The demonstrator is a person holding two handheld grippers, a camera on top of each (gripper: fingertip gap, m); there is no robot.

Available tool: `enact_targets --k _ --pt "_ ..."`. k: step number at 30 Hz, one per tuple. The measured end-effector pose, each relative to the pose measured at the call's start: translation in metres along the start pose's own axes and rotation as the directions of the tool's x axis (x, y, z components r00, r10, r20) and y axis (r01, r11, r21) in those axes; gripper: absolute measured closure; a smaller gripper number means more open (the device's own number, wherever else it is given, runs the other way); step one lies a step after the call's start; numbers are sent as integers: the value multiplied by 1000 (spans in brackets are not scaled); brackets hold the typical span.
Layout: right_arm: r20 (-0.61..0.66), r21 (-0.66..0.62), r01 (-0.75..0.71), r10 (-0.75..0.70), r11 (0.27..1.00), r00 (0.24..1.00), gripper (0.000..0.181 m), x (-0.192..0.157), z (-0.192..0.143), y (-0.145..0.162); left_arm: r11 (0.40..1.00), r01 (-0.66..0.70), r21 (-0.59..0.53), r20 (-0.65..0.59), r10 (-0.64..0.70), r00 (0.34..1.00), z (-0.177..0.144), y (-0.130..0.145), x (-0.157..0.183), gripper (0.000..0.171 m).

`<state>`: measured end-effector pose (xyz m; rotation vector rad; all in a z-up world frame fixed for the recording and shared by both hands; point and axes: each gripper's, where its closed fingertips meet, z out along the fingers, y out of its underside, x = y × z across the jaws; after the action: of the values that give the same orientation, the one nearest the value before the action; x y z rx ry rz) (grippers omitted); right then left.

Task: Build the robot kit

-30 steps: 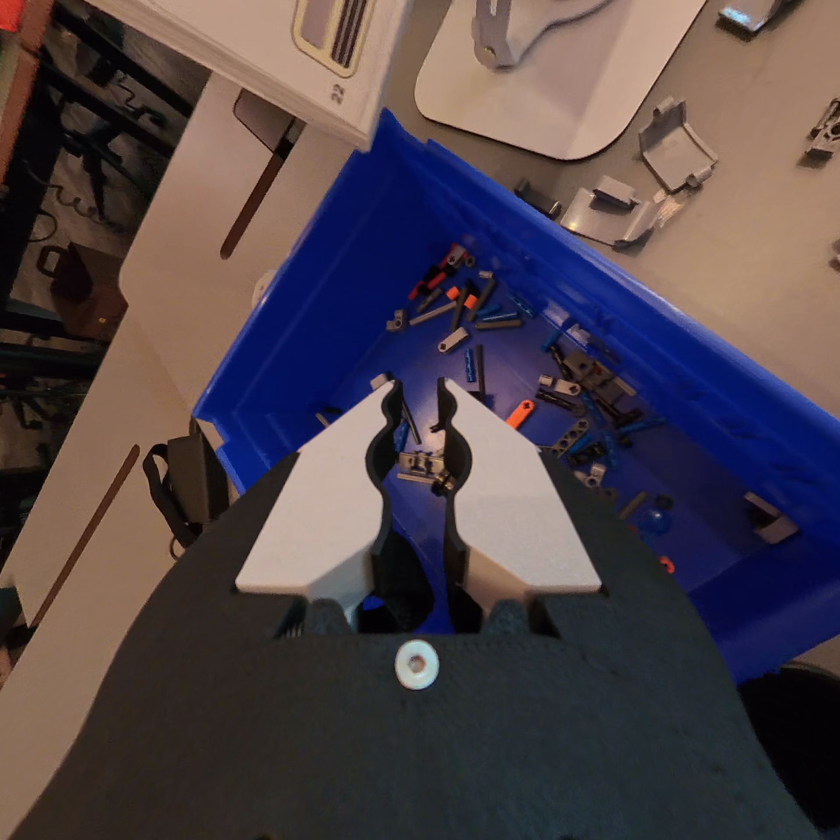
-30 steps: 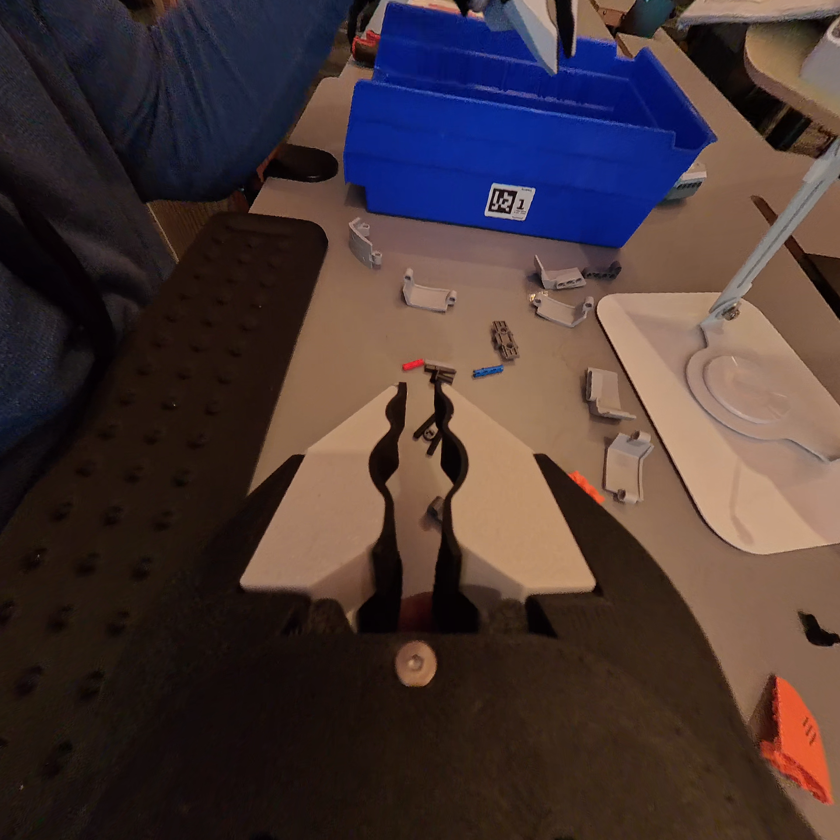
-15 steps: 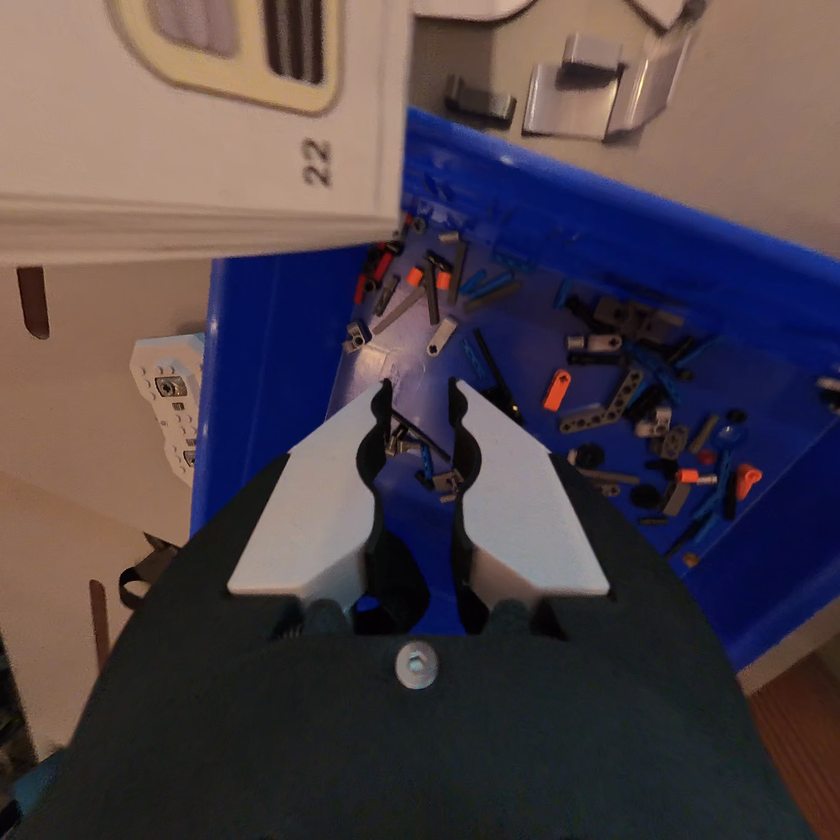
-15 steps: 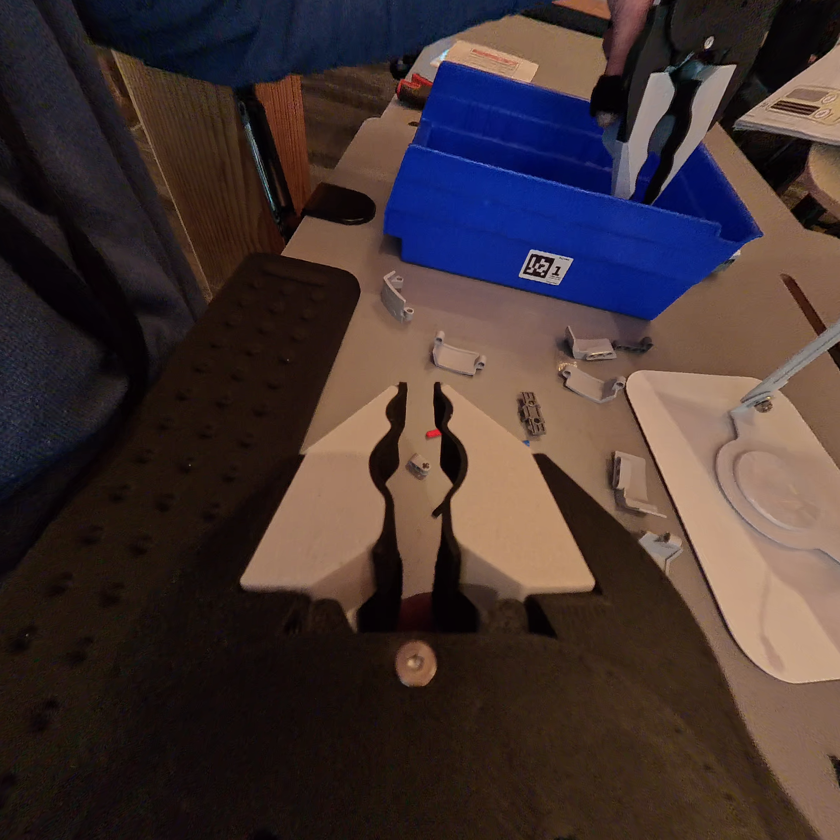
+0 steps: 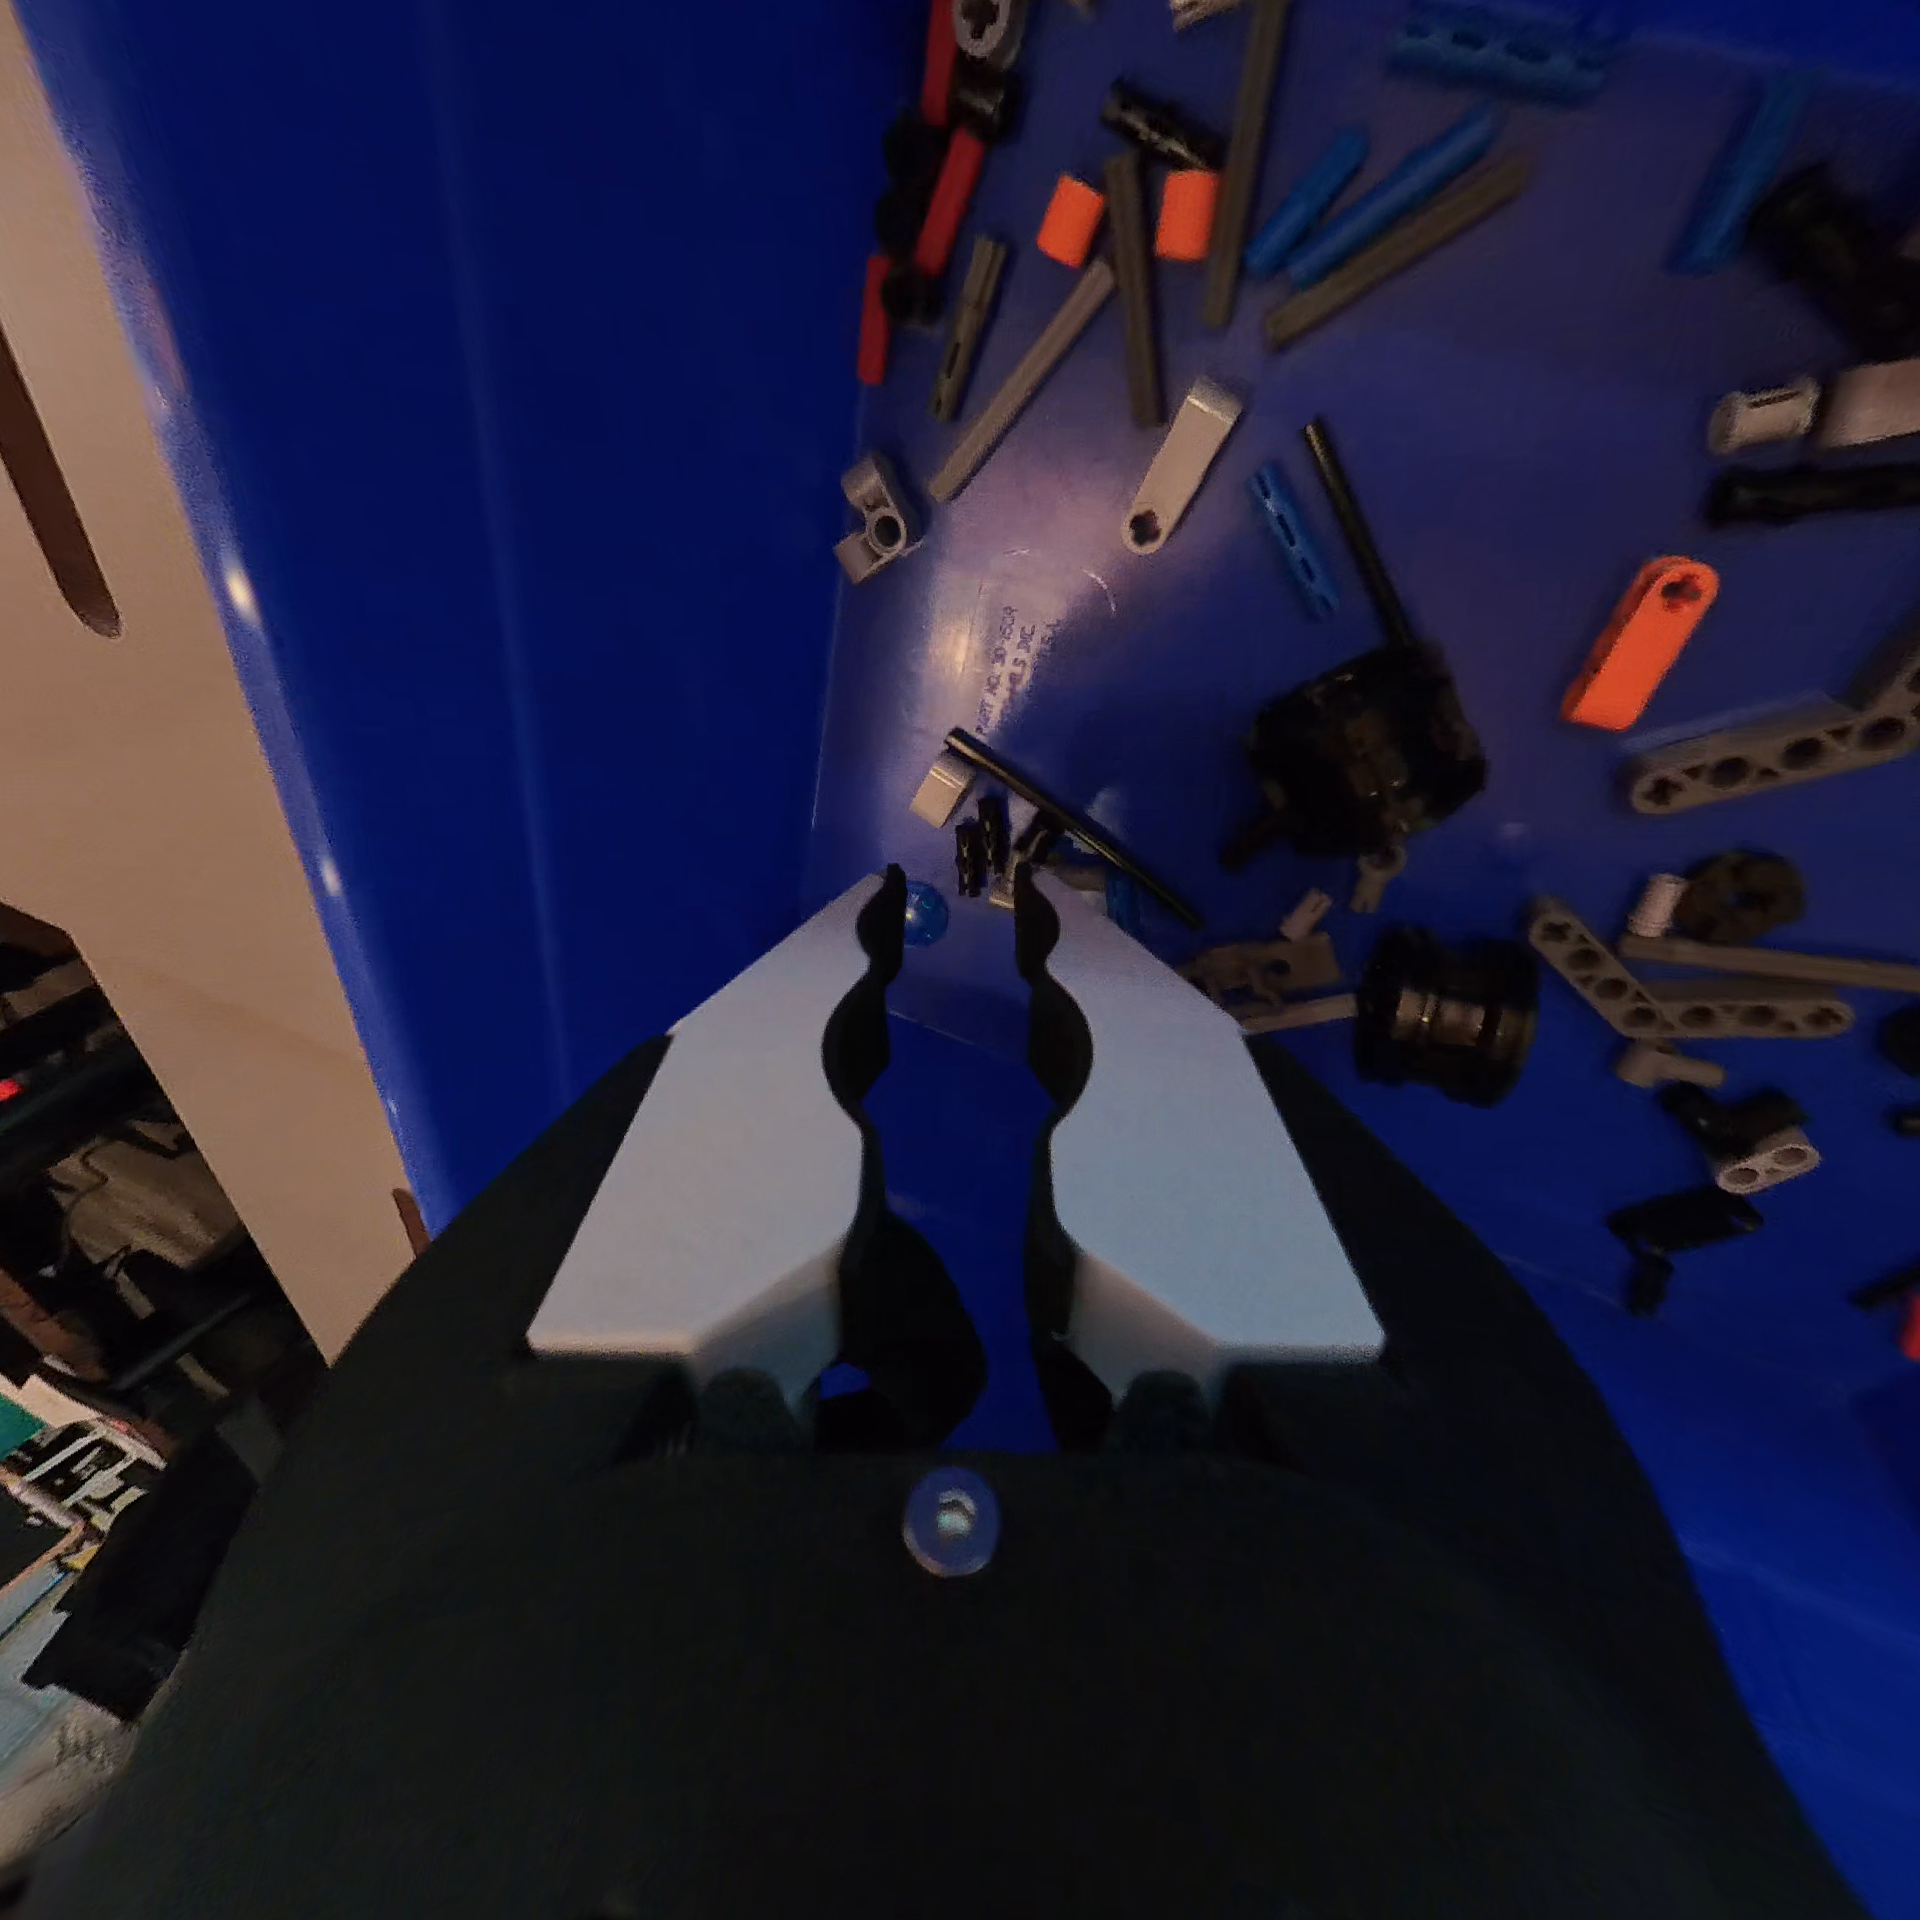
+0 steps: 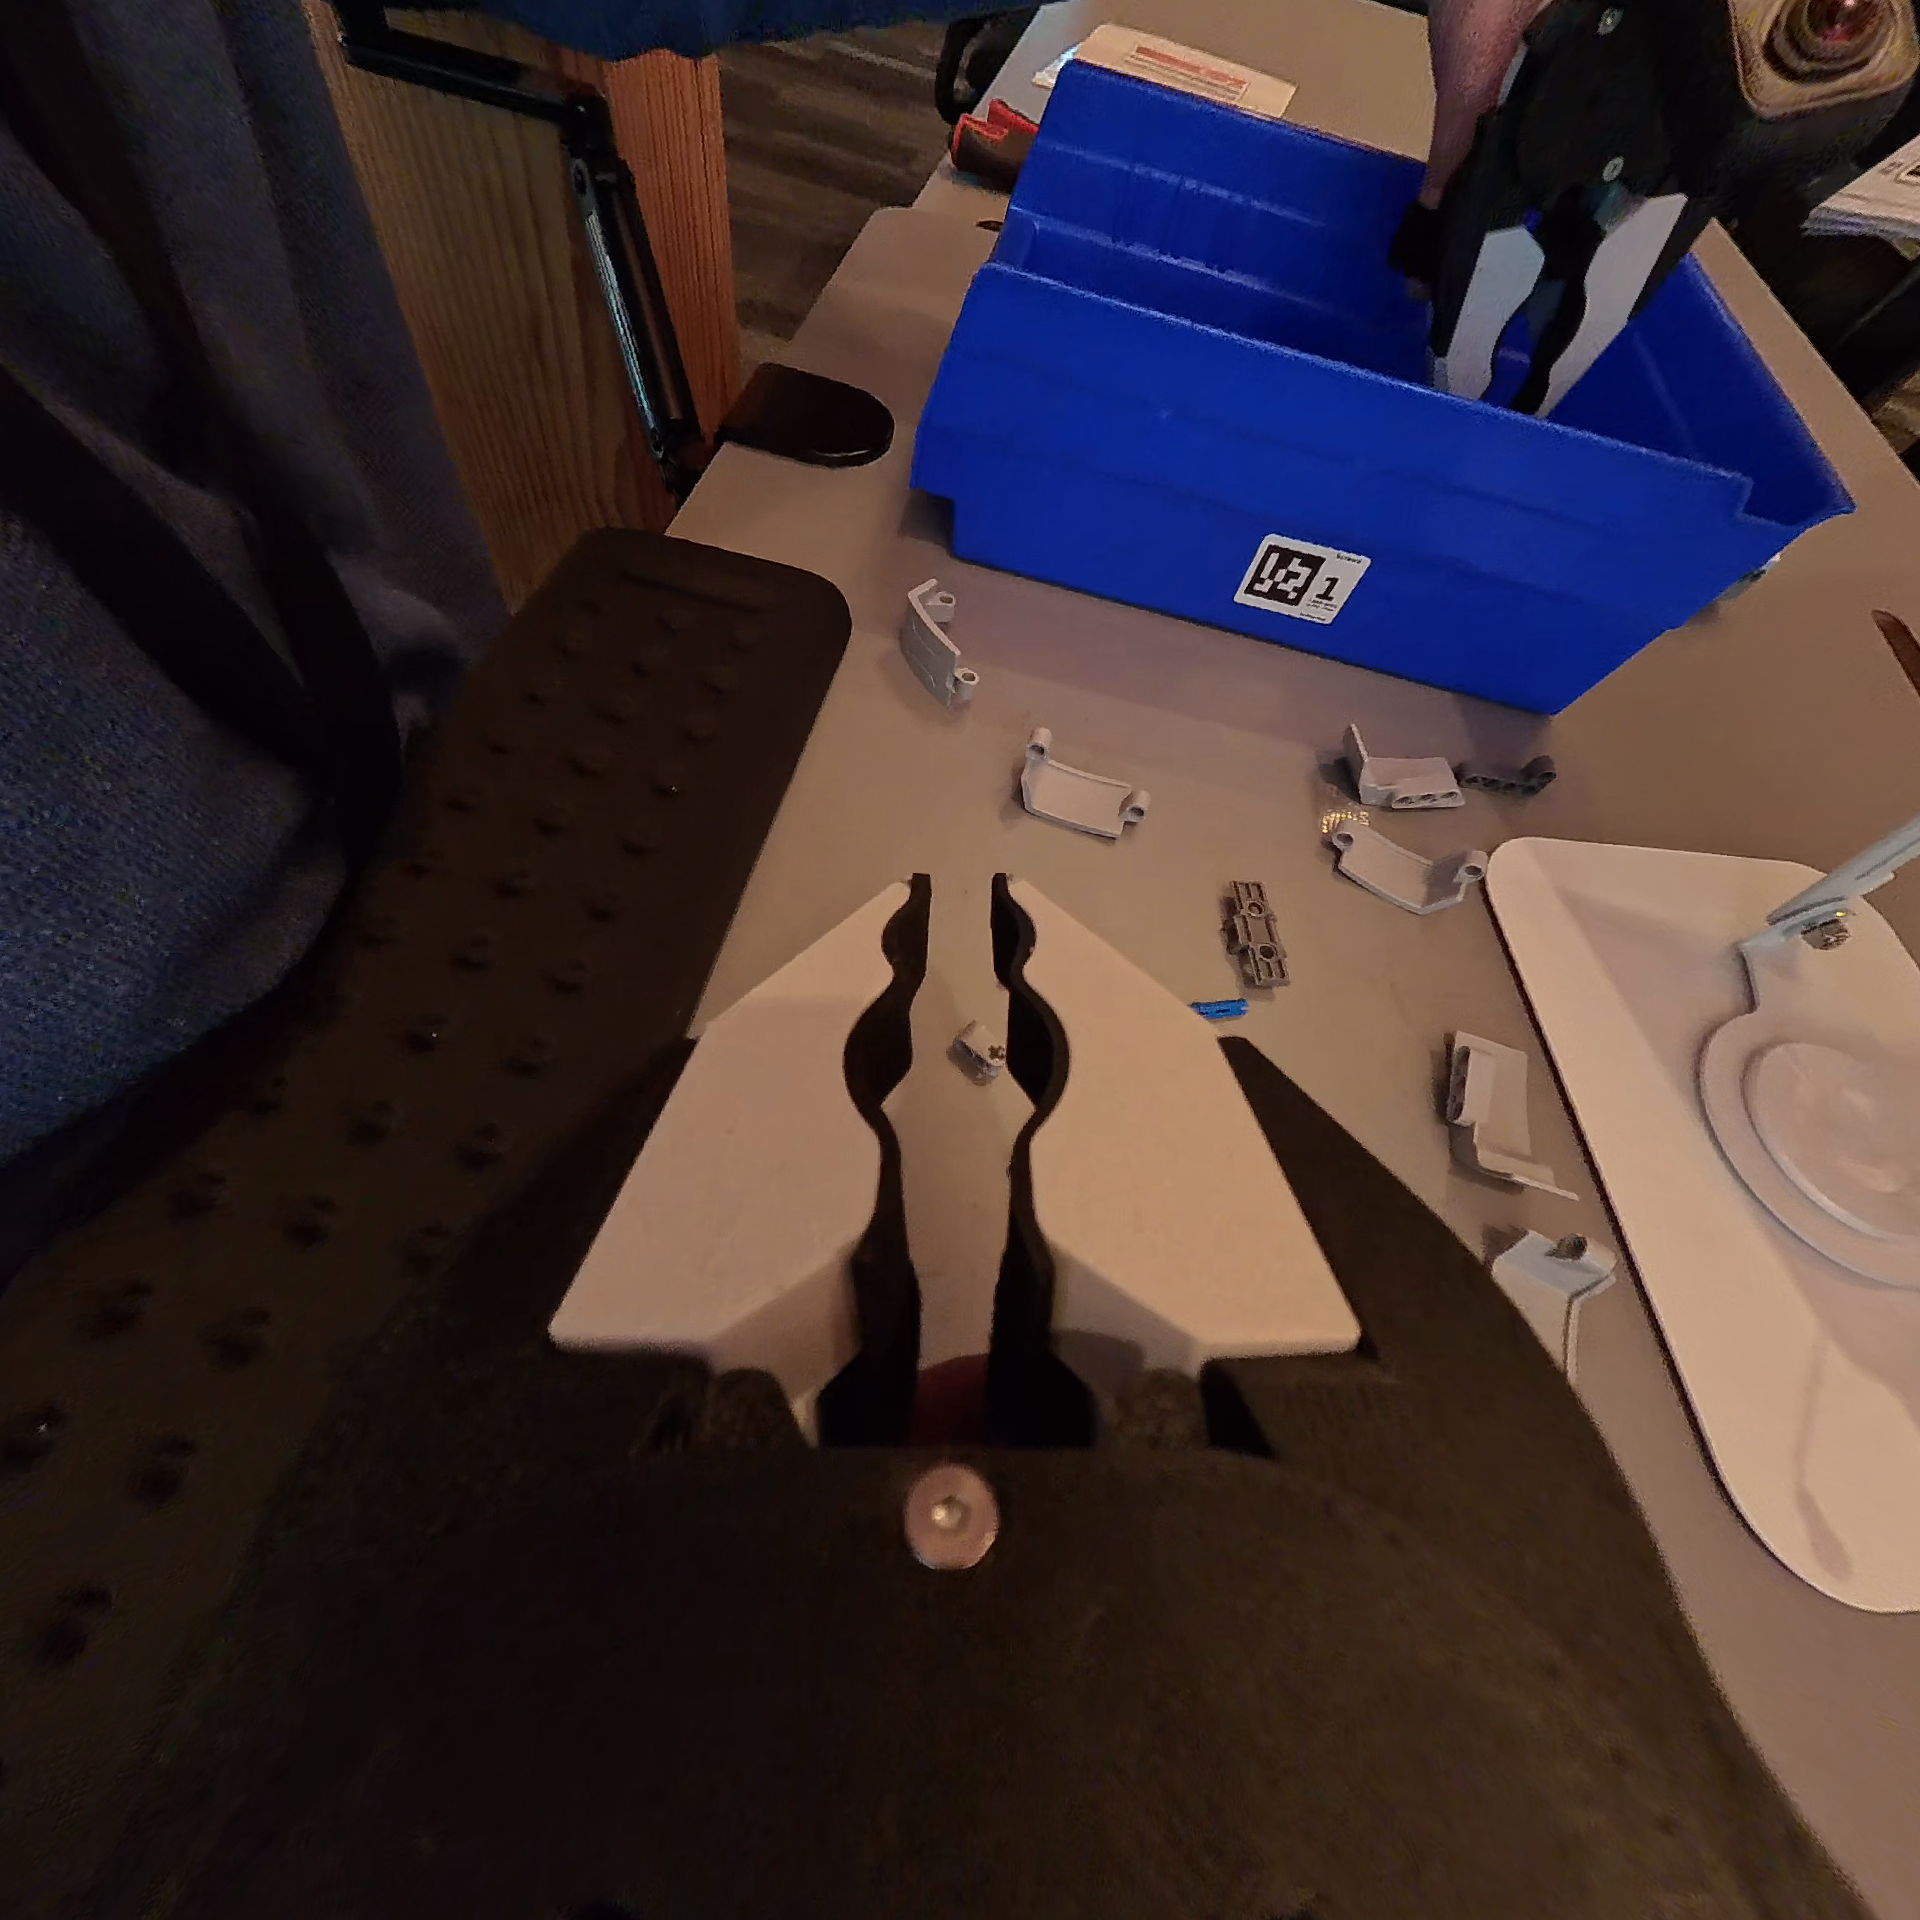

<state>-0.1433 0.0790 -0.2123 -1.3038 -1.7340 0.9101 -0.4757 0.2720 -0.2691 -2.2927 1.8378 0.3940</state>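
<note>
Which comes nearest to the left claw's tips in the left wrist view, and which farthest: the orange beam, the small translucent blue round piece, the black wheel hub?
1. Small translucent blue round piece: right at the left claw, beside its left tip, on the bin floor.
2. Black wheel hub: off to the right.
3. Orange beam: farthest, up and right.

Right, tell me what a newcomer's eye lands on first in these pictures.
First the blue bin at the far side of the grey table, with the left gripper lowered inside it, open, above a scatter of small building parts on its floor. Then the right gripper, open over the table near a tiny grey connector, beside a black perforated mat.
</note>
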Motion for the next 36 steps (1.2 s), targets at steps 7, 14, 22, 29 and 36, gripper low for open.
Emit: enact_targets --k 7,14,22,29,36 --pt "10 -14 -5 5 1000 1000 172 -1 2 6 999 -29 15 2 29 1000 4 -8 -4 160" --pt "-36 -34 -20 19 999 999 172 12 1 9 994 -52 -101 -106 41 994 10 7 16 171" --pt "-45 -36 -44 42 998 998 172 20 4 11 971 -65 230 -246 123 961 -32 -51 62 146" --pt "-27 -38 -36 35 999 999 172 17 7 11 986 -97 134 -240 127 963 -20 -35 70 143" --pt "-9 -30 -18 17 999 1000 172 11 6 7 991 -96 89 -324 120 938 -8 -20 96 166"
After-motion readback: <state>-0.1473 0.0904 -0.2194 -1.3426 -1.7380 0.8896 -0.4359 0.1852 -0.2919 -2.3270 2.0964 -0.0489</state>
